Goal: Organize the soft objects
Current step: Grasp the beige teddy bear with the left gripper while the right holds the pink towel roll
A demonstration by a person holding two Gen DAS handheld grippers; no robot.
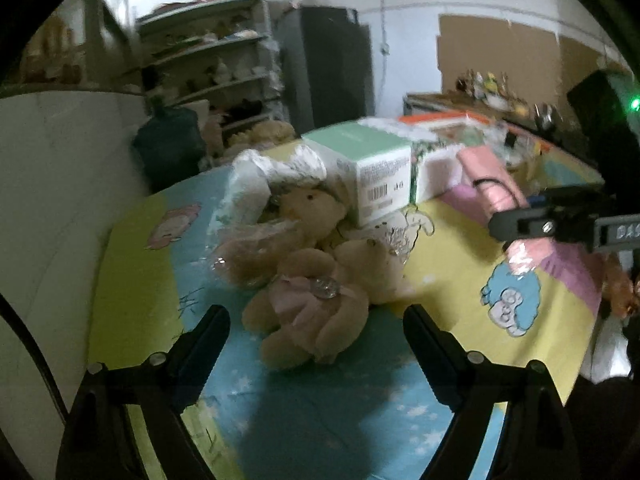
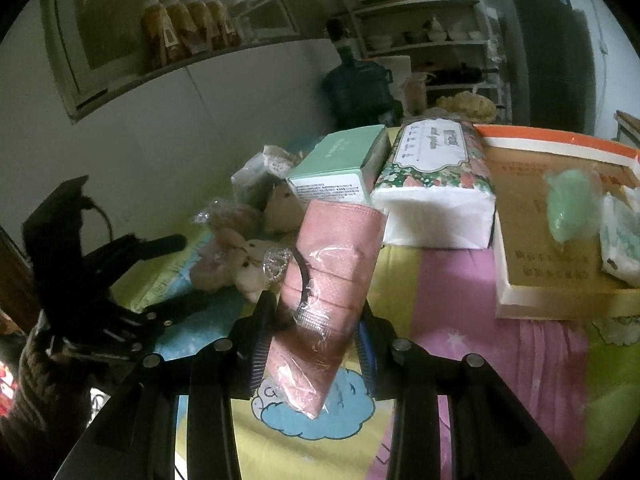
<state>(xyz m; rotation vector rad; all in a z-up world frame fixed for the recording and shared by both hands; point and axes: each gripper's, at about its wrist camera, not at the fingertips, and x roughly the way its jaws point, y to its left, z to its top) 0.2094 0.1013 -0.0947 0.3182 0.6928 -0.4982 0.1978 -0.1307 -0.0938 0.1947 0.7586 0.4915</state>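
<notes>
- Right gripper (image 2: 316, 320): nearest the right wrist camera, its jaws are clamped on a pink packet in clear plastic wrap (image 2: 332, 276). The packet stands tilted between the pads, its upper end leaning toward the boxes and its lower corner hanging over a blue cloud print on the sheet.
- Left gripper (image 1: 316, 320): jaws spread wide, nothing between the pads. It hangs over the blue part of the cartoon-print sheet (image 1: 132, 280), pointing at the plush pile.
- Plush bears (image 1: 312, 312): a heap of beige toys lies just ahead of the left gripper. The nearest bear wears a pale pink ribbon with a shiny round ornament. One toy behind it is in clear plastic (image 1: 248, 256).
- White soft packet (image 1: 256, 184): lies behind the plush pile, touching it.
- Mint green box (image 1: 360, 160): stands behind the bears, its barcode face toward the left wrist camera, just beside the tissues.
- Floral tissue pack (image 2: 436, 188): lies to the right of the green box in the right wrist view, against a cardboard box lid with an orange rim (image 2: 560, 224).
- Lid contents: a pale green soft item in wrap (image 2: 568, 204) and a white packet (image 2: 620, 244) rest on it.
- Background: metal shelving (image 1: 216, 60) and a dark cabinet (image 1: 332, 68) stand beyond the bed; detail there is blurred.
</notes>
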